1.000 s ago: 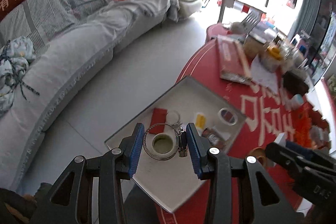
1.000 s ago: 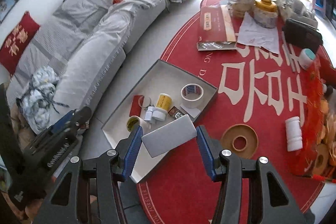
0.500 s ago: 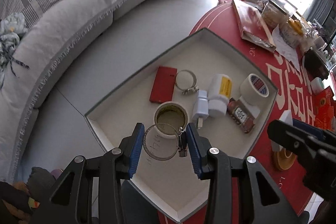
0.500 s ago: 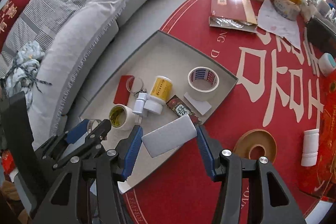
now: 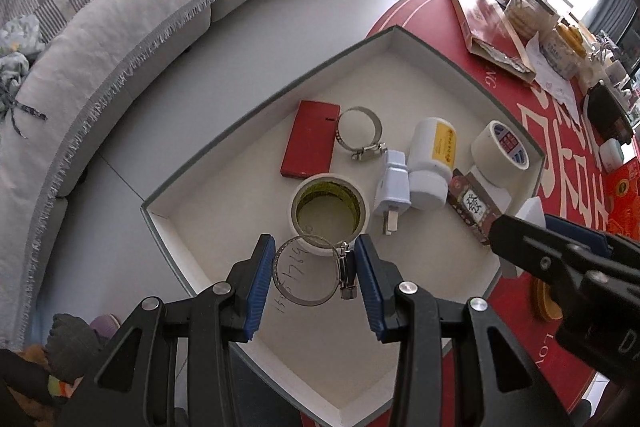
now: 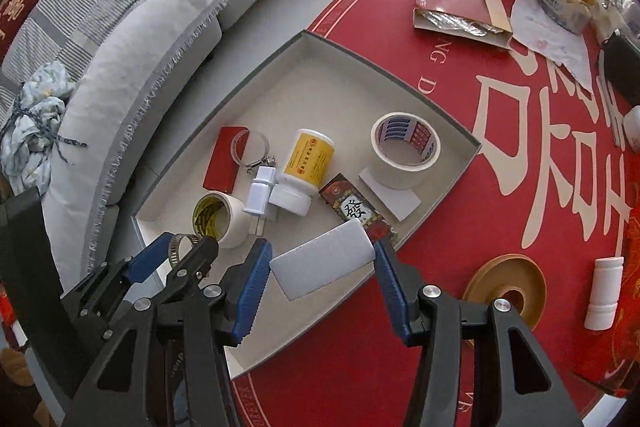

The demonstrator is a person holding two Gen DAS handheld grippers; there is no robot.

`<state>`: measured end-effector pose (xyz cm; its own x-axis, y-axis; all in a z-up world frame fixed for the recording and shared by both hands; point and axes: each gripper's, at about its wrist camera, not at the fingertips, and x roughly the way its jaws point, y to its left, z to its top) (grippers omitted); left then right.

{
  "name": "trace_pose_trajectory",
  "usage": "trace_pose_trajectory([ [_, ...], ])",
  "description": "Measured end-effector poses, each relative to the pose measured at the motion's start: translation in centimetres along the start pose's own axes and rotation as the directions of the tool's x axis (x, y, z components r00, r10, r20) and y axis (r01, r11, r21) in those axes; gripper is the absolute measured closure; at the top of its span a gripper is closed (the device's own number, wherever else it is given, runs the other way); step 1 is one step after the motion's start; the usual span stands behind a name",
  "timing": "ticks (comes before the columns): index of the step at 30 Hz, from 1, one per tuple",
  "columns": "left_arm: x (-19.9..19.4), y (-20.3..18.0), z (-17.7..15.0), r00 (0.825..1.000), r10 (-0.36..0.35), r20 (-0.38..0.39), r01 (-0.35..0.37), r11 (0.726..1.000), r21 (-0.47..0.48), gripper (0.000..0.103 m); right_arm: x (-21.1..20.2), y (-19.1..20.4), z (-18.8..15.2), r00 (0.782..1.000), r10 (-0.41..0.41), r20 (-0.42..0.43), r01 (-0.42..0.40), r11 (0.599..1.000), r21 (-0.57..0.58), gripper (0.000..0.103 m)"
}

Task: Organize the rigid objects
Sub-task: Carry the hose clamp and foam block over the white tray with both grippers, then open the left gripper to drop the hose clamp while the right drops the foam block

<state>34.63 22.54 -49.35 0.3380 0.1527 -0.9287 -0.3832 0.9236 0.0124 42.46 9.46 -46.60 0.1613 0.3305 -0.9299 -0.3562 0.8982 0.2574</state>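
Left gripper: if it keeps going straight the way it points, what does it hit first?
Probably the yellow-lined tape roll in the tray, just beyond the hose clamp held by the left gripper; depth is uncertain.

Red, cream and grey

Red tablecloth [image 6: 460,307] with cream characters; grey-rimmed white tray [image 6: 476,147]; red case [image 5: 310,139]; yellow-labelled white bottle [image 6: 308,163]; tape roll [image 5: 330,207] seemingly yellow-green inside.
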Motion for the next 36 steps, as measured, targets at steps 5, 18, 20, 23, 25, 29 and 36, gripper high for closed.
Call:
trace_pose_trajectory([
  [5,0.5,0.1,0.1,1.000,0.000,-0.013,0.000,1.000,-0.003,0.059,0.6,0.4,0.2,1.000,-0.005,-0.012,0.005,1.000,-0.010,0.049],
  [18,0.8,0.2,0.1,1.000,-0.003,-0.015,0.003,1.000,-0.007,0.059,2.0,0.5,0.2,0.999,-0.020,-0.035,0.020,1.000,0.000,0.049],
  [20,0.8,0.2,0.1,1.000,-0.003,-0.014,0.003,1.000,-0.007,0.059,2.2,0.5,0.2,0.999,-0.022,-0.039,0.022,1.000,-0.001,0.049],
  [23,0.8,0.1,0.2,1.000,-0.005,-0.014,0.005,1.000,-0.005,0.059,2.4,0.6,0.3,0.999,-0.025,-0.042,0.025,1.000,-0.001,0.049],
  [25,0.9,0.1,0.3,1.000,-0.007,-0.015,0.007,1.000,-0.005,0.059,2.5,0.6,0.3,0.999,-0.025,-0.043,0.025,1.000,0.000,0.049],
  [29,0.9,0.2,0.3,1.000,-0.008,-0.013,0.008,1.000,-0.002,0.059,2.8,0.5,0.2,0.998,-0.022,-0.051,0.023,1.000,0.008,0.049],
  [36,0.6,-0.6,0.2,0.999,0.042,0.034,-0.044,0.998,0.050,0.019,3.0,0.3,0.4,0.999,-0.031,-0.044,0.031,0.999,0.018,0.017],
])
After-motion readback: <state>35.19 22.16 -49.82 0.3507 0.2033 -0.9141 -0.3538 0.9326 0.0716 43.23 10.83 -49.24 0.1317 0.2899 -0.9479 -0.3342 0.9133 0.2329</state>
